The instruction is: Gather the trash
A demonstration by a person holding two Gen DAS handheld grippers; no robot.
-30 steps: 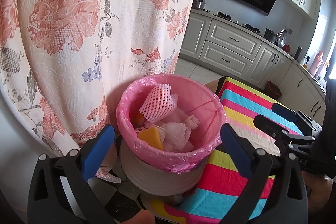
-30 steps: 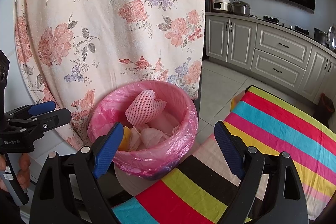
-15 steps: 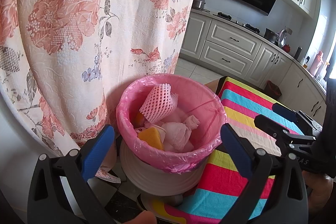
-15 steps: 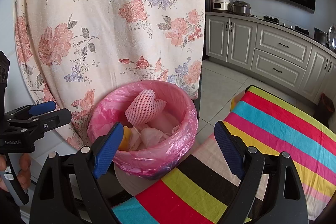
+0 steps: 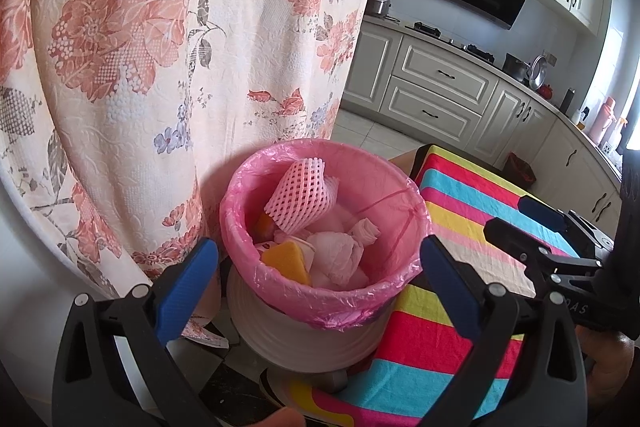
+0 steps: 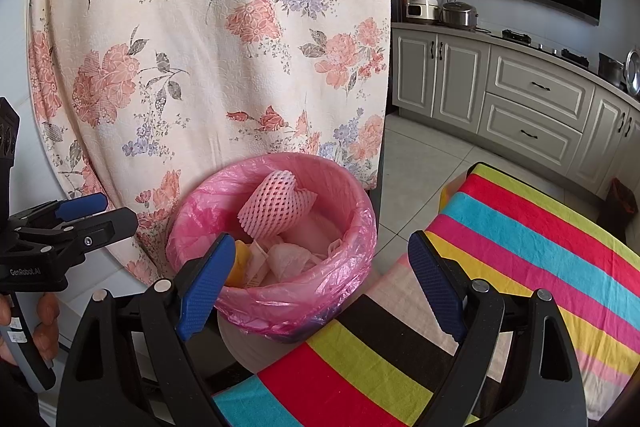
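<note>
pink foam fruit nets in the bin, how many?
1: a pink foam mesh fruit net on top of the trash, toward the far side of the pink-lined white bin. More may be buried underneath.

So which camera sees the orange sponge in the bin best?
The left wrist view. There the sponge lies in plain sight at the near side of the bin. In the right wrist view only a sliver of the sponge peeks out beside the right tongs' finger.
</note>
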